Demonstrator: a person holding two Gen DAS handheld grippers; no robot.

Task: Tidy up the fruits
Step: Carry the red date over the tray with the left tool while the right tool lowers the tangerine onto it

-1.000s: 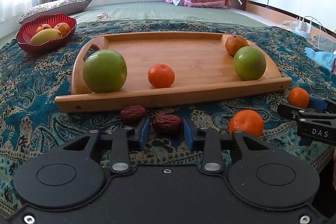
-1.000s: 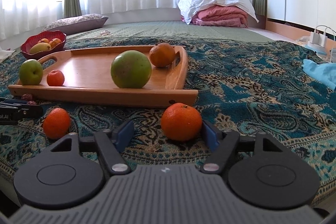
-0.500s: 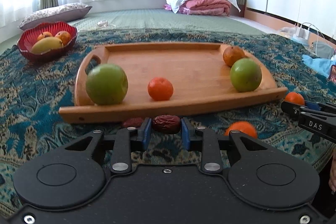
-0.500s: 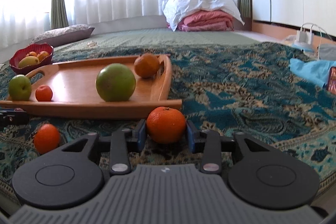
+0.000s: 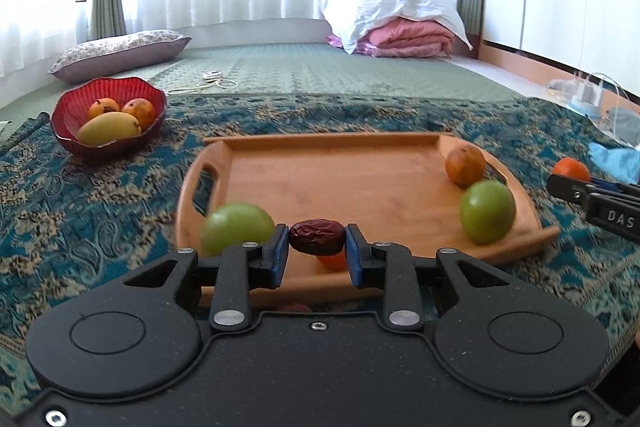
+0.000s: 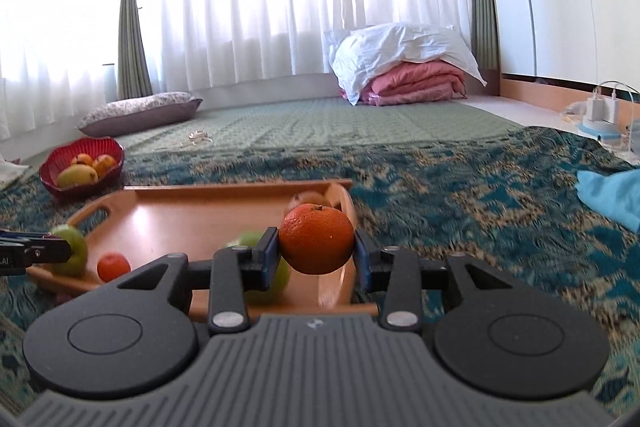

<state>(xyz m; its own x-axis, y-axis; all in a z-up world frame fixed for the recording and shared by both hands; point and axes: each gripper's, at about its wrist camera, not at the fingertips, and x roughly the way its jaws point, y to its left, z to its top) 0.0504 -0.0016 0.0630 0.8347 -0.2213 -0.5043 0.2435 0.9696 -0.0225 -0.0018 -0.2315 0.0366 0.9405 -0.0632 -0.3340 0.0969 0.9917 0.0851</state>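
Date [image 5: 316,237] | clamped in left tongs [image 5: 316,259] | orange [image 6: 316,244] clamped in right tongs [image 6: 316,259]

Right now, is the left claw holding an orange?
No, the left claw is shut on a dark red date, raised in front of the wooden tray.

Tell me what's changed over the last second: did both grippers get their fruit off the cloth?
Yes. The left gripper closed on the red date and lifted it over the wooden tray. The right gripper closed on the orange and raised it too. Unchanged: both green apples, the small orange on the tray, and the red bowl.
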